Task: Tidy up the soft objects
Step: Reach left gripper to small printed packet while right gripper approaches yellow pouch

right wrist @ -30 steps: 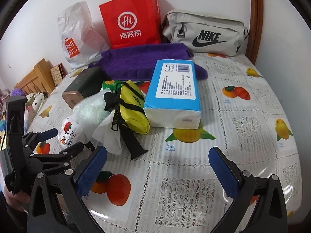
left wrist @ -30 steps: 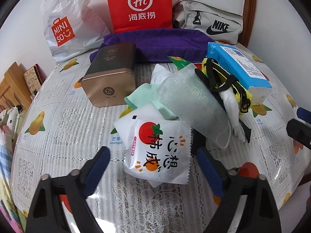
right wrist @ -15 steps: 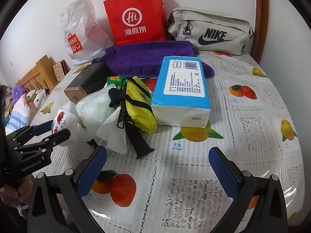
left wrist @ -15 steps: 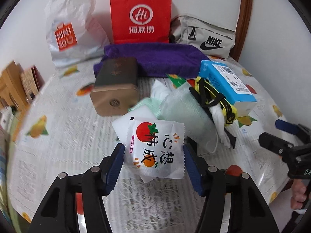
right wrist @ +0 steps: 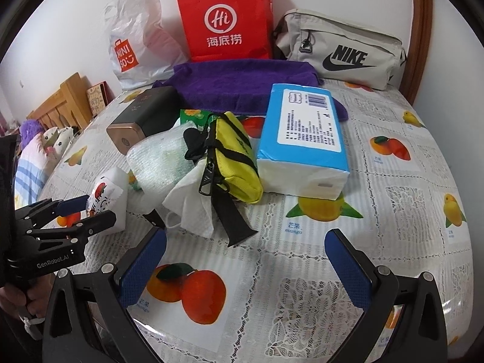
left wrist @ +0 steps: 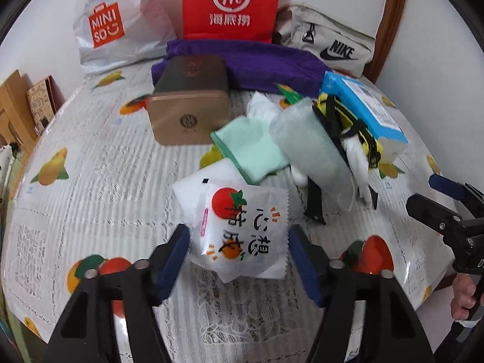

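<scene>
Now the tissue packet [left wrist: 239, 233], light, soft and slippery in its wrapper, is straddled on the counter [left wrist: 90, 163] by the opening jaws of the left gripper [left wrist: 239, 254], best taken across its puffy middle.

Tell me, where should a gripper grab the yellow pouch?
Probably across the pouch's narrow middle, coming down from above. It lies on its side, long and plump, so fingers fit over its width. The tissue pack crowds one flank, so avoid a sideways approach.
</scene>
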Action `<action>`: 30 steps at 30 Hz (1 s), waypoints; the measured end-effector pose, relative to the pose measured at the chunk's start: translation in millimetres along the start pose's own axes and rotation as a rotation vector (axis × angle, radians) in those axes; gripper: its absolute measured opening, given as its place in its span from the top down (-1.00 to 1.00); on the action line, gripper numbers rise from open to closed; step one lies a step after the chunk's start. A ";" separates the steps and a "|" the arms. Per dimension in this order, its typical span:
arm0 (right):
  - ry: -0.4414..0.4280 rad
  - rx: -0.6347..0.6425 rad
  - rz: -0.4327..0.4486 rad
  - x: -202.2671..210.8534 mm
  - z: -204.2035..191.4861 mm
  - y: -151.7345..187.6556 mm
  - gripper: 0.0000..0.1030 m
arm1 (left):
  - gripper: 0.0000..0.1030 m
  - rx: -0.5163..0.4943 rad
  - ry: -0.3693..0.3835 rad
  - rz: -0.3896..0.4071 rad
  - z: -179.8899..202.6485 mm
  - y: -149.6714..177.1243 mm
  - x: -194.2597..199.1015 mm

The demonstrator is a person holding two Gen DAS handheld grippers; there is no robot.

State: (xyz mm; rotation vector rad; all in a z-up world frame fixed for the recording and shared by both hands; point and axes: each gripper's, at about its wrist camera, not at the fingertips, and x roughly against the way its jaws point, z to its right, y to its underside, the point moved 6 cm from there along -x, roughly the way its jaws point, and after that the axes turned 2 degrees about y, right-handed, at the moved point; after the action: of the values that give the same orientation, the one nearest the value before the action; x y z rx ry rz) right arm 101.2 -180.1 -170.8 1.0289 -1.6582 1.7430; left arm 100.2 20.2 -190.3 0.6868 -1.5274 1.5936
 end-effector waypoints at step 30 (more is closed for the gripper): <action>-0.010 -0.014 -0.031 -12.5 6.4 7.2 -1.00 | 0.06 -0.065 -0.032 0.085 11.1 -8.3 5.9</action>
State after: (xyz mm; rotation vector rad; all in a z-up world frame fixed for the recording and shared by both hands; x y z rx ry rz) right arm 103.8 -185.7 -185.3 1.0533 -1.6492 1.7071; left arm 102.5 9.9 -179.5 0.6211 -1.6434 1.5946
